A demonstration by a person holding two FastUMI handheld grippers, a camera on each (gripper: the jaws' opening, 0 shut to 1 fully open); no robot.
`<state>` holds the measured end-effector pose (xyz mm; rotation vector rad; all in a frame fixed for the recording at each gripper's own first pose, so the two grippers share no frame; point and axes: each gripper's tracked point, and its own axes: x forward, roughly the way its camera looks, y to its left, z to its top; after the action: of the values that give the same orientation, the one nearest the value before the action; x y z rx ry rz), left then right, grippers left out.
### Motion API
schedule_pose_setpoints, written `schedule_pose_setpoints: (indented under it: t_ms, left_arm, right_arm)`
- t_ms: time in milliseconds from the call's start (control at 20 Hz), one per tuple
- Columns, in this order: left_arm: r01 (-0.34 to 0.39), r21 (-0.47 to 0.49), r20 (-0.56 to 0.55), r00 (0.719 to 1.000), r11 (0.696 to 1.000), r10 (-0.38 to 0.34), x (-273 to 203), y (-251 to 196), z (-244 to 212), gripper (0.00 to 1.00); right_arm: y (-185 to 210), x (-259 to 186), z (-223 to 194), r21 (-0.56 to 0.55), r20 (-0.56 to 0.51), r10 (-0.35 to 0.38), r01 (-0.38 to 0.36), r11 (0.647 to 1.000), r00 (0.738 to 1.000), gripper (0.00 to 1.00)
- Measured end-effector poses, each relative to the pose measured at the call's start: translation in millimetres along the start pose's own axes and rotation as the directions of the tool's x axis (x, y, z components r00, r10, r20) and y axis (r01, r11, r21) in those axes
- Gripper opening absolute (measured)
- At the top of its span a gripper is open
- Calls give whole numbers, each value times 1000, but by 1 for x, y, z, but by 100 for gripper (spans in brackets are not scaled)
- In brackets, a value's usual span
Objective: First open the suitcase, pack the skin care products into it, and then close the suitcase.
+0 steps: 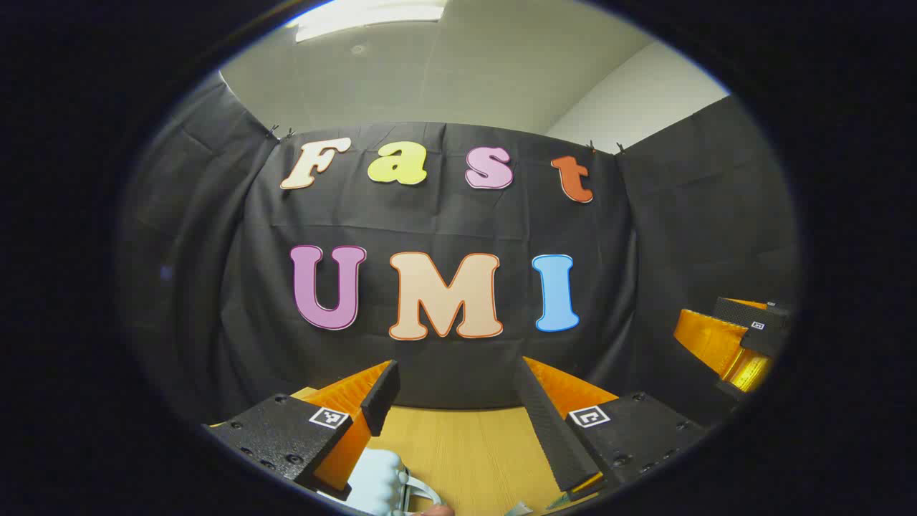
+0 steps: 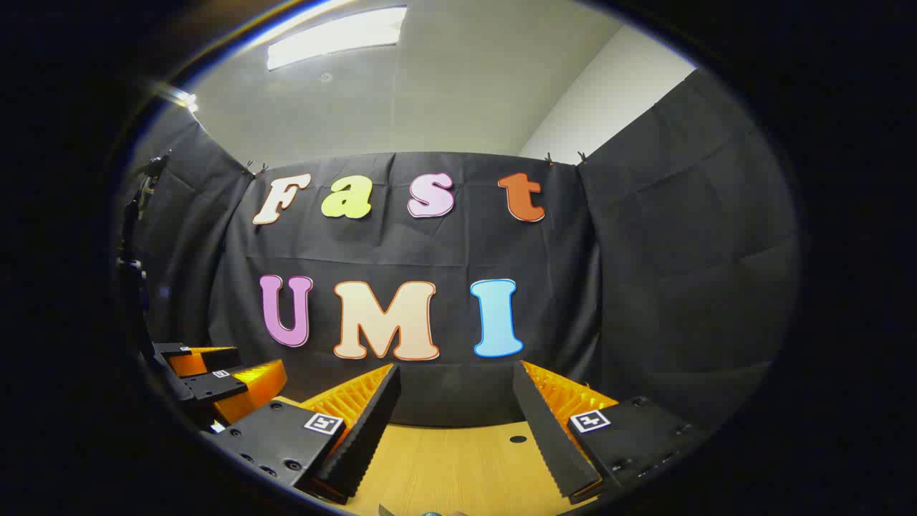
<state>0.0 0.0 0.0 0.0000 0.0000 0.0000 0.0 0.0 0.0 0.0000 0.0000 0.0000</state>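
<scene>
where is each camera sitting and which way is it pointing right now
Left gripper view: rides the left gripper, facing the booth wall over the wooden table; own open fingers below, right gripper at right edge.
Right gripper view: rides the right gripper, facing likewise; left gripper at left.
Shared: wall, table, ceiling light.

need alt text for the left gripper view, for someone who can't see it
The left gripper, jaws wide open and holding nothing, is raised above a light wooden table facing the booth's black cloth wall. A pale blue ridged object peeks in at the bottom edge, and the right gripper shows at far right.
</scene>
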Motion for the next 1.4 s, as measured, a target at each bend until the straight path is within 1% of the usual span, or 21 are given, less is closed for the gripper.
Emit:
schedule_pose_setpoints:
  t_ms: [100,150,200,300,400,550,700,800,900,950,1050,1100,1150,1200,1250,1300,1400]
  left_arm:
    - [-4,4,-4,1000,1000,4,-1,-1,-1,95]
    - [-6,6,-12,1000,1000,6,-1,-2,-5,95]
    - [-8,3,-22,1000,1000,8,-1,-3,-9,95]
    - [-25,-17,-39,999,1000,24,-1,-5,-16,95]
    - [-55,-26,-49,997,998,54,-2,-4,-21,96]
    - [-110,-2,-66,992,994,110,-3,-1,-35,95]
    - [-150,46,-138,978,988,155,-7,3,-71,96]
    - [-145,67,-206,966,987,156,-9,2,-101,96]
    - [-123,77,-283,949,989,140,-10,-1,-133,96]
    - [-115,86,-326,936,990,137,-11,1,-148,96]
    - [-103,94,-391,911,990,132,-11,4,-175,97]
    - [-98,95,-429,894,991,129,-13,5,-189,96]
    - [-91,97,-468,875,991,126,-15,6,-204,99]
    - [-76,97,-499,859,992,114,-17,5,-217,96]
    - [-58,98,-540,836,993,102,-18,3,-231,96]
    - [-50,100,-585,805,994,100,-21,4,-246,96]
    - [-39,99,-650,754,994,95,-28,4,-272,97]
  right_arm:
    - [1,1,-2,-2,-2,14,-14,1000,1000,98]
    - [1,3,-1,-4,0,22,-22,1000,1000,100]
    - [0,3,0,-7,4,31,-31,1000,1000,98]
    - [-3,7,-1,-9,9,46,-46,999,999,98]
    - [-8,11,-4,-1,11,66,-66,998,998,99]
    - [-19,16,-21,16,-9,104,-104,994,994,99]
    - [-32,19,-40,45,-44,121,-119,992,992,99]
    - [-40,21,-51,47,-73,119,-116,992,990,100]
    - [-47,27,-58,32,-91,99,-97,995,991,99]
    - [-51,29,-62,32,-106,85,-82,996,991,99]
    - [-51,28,-69,44,-126,78,-73,996,989,98]
    - [-54,29,-75,35,-137,64,-60,998,988,99]
    - [-56,30,-80,25,-153,53,-50,998,987,98]
    - [-56,30,-85,21,-165,44,-41,999,985,98]
    - [-58,30,-86,17,-172,32,-30,999,985,98]
    - [-59,29,-87,12,-173,24,-22,1000,985,98]
    - [-63,29,-88,-3,-172,2,-2,1000,985,98]
